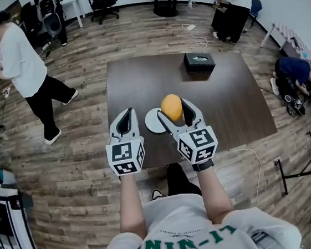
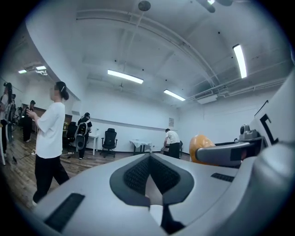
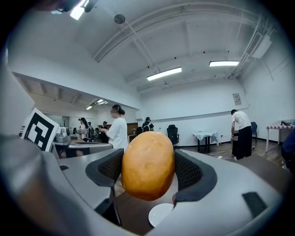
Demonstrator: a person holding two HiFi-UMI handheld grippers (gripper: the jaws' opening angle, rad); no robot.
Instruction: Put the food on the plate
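Holding item: right gripper [image 1: 174, 111], jaws spread wide and pressed against both sides of one rounded yellow-orange food piece [image 3: 148, 165].
Food position: raised off the table, over the right part of the white plate [image 1: 152, 121]; the right gripper view shows dark tabletop between food and plate, so the two are apart.
Plate: round, bare, flat on the dark brown table [image 1: 228, 104], near its front edge.
Left gripper [image 1: 125, 119]: jaws drawn together, nothing between them, just to the left of the plate.
Black box [image 1: 199, 62]: far side of the table, well apart from plate and grippers.
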